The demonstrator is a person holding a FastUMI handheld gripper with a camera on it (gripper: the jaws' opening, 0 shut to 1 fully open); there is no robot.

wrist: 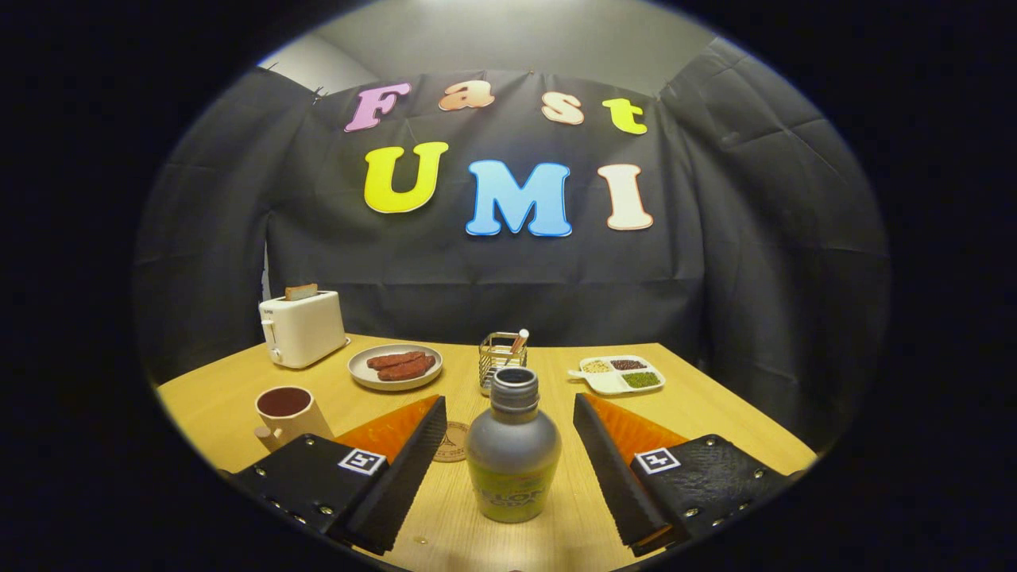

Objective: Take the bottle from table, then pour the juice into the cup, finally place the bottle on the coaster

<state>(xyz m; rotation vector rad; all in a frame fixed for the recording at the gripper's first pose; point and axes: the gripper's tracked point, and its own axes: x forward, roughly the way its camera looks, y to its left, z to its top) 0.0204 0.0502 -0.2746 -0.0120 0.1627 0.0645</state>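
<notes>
So we've got one wooden table (pixel 699 413) here, and going down in size from there: one white toaster (pixel 302 327) at the far left with a single slice of bread (pixel 301 291) poking out the top, one gripper (pixel 508 441) with its two fingers (pixel 413 465) spread wide open, not touching anything, and one grey bottle (pixel 512 453) standing right in the gap between them with clear space on both sides. The bottle is upright on the table, long axis vertical, open mouth pointing straight up, no cap on it, yellow-green label around the lower half. Then one round plate (pixel 395 367) with two sausages (pixel 404 365) on it beside the toaster, one white divided tray (pixel 618 374) off to the far right with what we count as three little fillings, one cream cup (pixel 288 413) just ahead of the left finger with dark liquid in it already, one small wire holder (pixel 500 359) right behind the bottle with something sticking out of it (can't tell what), and one round coaster (pixel 453 442) lying flat between the left finger and the bottle, partly hidden by the finger.
</notes>
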